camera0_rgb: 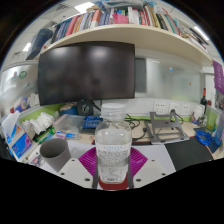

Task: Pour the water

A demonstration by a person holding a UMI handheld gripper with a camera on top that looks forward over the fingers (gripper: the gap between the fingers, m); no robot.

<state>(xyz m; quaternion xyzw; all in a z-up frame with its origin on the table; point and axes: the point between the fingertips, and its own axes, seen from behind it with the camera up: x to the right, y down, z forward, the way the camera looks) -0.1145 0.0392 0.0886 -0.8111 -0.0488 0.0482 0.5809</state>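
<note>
**Clear plastic bottle upright between the gripper's fingers**

Magenta pads flank the gripper [113, 180] low down, and between them stands a clear plastic water bottle with a white cap and a pale label [114, 148]; the pads sit close against its lower sides, though from where I stand I cannot tell whether both truly press on it or merely bracket it; the bottle is upright, its base showing a reddish tint.

Just beside it, on its left, a grey cylindrical cup [54, 153] stands open-mouthed on the white desk surface [160, 158]; the two are near but apart.

Beyond the bottle, the desk is crowded with small clutter, including blue packets [22, 142] off to the left; behind that a large dark computer monitor [87, 72] faces forward, its screen blank; above it runs a long shelf of coloured books [110, 17], spines outward; a whiteboard or pale wall panel [168, 75] lies to the monitor's right.
</note>
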